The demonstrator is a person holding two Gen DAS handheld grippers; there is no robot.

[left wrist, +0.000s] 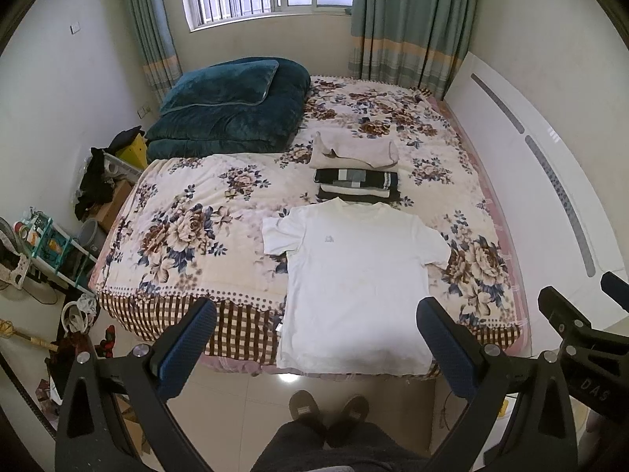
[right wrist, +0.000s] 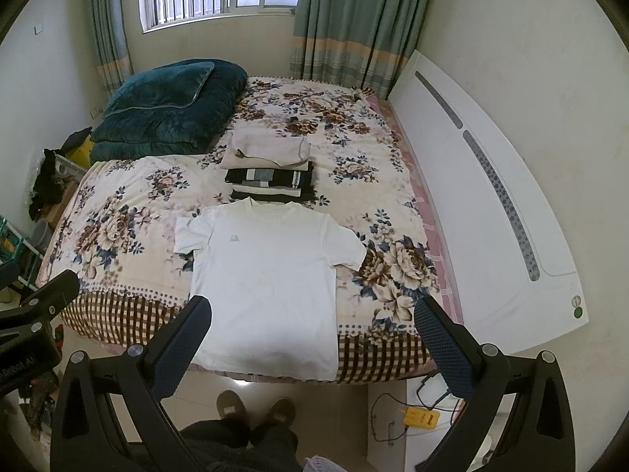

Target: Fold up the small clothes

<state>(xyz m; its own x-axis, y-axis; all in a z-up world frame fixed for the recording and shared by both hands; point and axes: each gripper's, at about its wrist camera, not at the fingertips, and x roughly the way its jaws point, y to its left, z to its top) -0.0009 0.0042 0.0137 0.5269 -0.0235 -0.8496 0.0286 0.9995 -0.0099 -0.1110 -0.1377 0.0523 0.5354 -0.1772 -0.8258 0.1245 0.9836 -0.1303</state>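
From the left wrist camera, a white short-sleeved cotton T-shirt [left wrist: 354,275] lies flat and face up on the floral fleece bedspread [left wrist: 188,228], collar toward the window, hem hanging over the checked near edge of the bed. Just beyond its collar sits a stack of folded clothes: a dark striped folded garment [left wrist: 355,181] underneath and a beige folded garment [left wrist: 354,151] behind it, touching. A folded teal plush quilt [left wrist: 228,114] rests at the far left corner of the bed. The left gripper [left wrist: 314,338] hangs above the floor in front of the bed with its blue-padded fingers [left wrist: 188,346] wide apart, nothing between them. At the right edge a black part of the right gripper [left wrist: 570,326] shows. On the floor to the left stand a grey round bin [left wrist: 92,234], whose contents cannot be made out, and a cardboard box [left wrist: 114,204] partly covered by dark cloth. The person's two brown slippers [left wrist: 328,409] are on the pale tiled floor below.

From the right wrist camera, the same white T-shirt [right wrist: 267,283] is spread flat, both sleeves out, a small grey logo on the chest. The dark striped garment [right wrist: 271,183] and the beige garment [right wrist: 267,151] lie just past the collar, the teal quilt [right wrist: 165,106] to their left. The right gripper [right wrist: 312,334] holds its fingers [right wrist: 444,350] spread, clamping nothing, well short of the shirt. A white panelled headboard [right wrist: 483,212] runs along the bed's right side. A small yellow device [right wrist: 418,419] with black cable lies on the floor at lower right.
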